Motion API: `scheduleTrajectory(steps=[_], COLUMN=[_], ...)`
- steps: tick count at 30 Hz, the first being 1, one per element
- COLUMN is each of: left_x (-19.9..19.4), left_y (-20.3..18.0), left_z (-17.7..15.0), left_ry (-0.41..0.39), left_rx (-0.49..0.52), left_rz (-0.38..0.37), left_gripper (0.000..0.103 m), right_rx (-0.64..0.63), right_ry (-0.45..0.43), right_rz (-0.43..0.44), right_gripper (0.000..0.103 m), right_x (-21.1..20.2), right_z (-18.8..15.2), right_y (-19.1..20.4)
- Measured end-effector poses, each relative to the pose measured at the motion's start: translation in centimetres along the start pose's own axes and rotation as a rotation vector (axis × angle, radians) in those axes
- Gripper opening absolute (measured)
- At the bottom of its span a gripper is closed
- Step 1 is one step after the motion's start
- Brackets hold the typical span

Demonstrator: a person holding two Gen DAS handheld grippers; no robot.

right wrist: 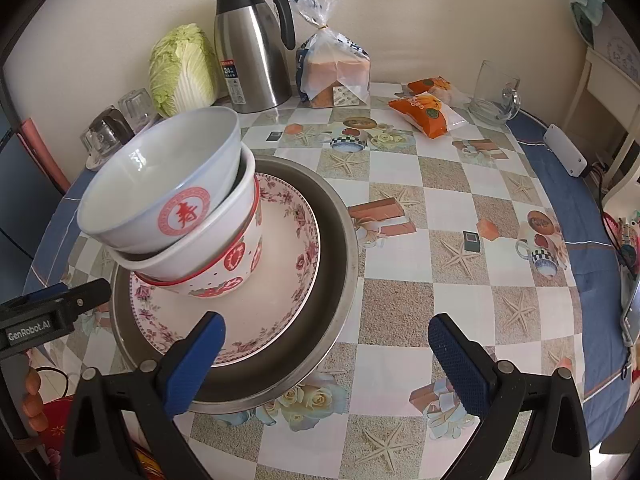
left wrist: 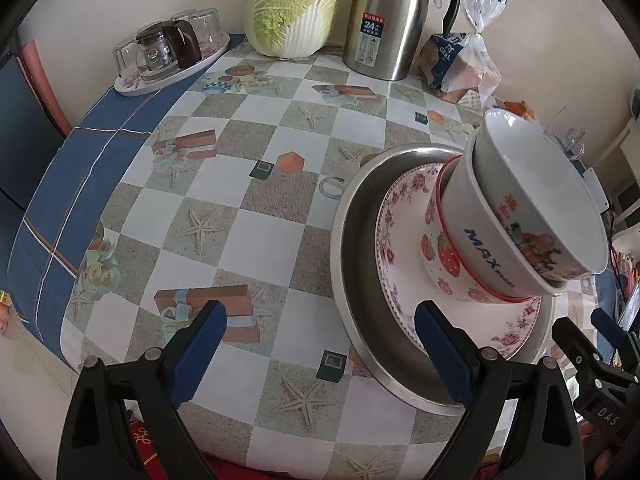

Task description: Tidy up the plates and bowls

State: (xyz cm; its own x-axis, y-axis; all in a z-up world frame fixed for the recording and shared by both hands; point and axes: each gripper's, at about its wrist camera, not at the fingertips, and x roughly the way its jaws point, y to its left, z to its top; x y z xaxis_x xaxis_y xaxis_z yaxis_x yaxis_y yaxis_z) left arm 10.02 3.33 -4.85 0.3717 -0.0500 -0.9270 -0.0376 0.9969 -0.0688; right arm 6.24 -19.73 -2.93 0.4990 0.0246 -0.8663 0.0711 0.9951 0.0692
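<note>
Nearest: left gripper spread wide, holding nothing, one blue pad over the steel pan's near rim. Right gripper likewise spread and empty, one pad over the same pan.

The dishes sat stacked inside that pan on the round table: floral plate lowest, strawberry bowl on it, then two white bowls nested, the top bowl canted well off level.

Risk, as I judged it: the tilted upper bowls looked poorly seated; a nudge from either pad, or lifting the pan by one edge, could slide them off and break them.

Beyond: a cabbage and a steel thermos at the wall, upturned glasses on a tray, bagged bread.
</note>
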Motion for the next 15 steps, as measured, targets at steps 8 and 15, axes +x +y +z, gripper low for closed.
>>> scheduleTrajectory(steps=[8, 15], left_x=[-0.22, -0.46], left_y=[0.1, 0.03], left_z=[0.11, 0.23], left_ry=[-0.01, -0.023], left_rx=[-0.011, -0.011], left_rz=[-0.001, -0.009], left_gripper=[0.095, 0.095], right_rx=[0.001, 0.0], right_ry=[0.0, 0.001], right_rz=[0.0, 0.0], right_gripper=[0.103, 0.103], right_x=[0.04, 0.01], right_z=[0.0, -0.01], right_y=[-0.03, -0.01])
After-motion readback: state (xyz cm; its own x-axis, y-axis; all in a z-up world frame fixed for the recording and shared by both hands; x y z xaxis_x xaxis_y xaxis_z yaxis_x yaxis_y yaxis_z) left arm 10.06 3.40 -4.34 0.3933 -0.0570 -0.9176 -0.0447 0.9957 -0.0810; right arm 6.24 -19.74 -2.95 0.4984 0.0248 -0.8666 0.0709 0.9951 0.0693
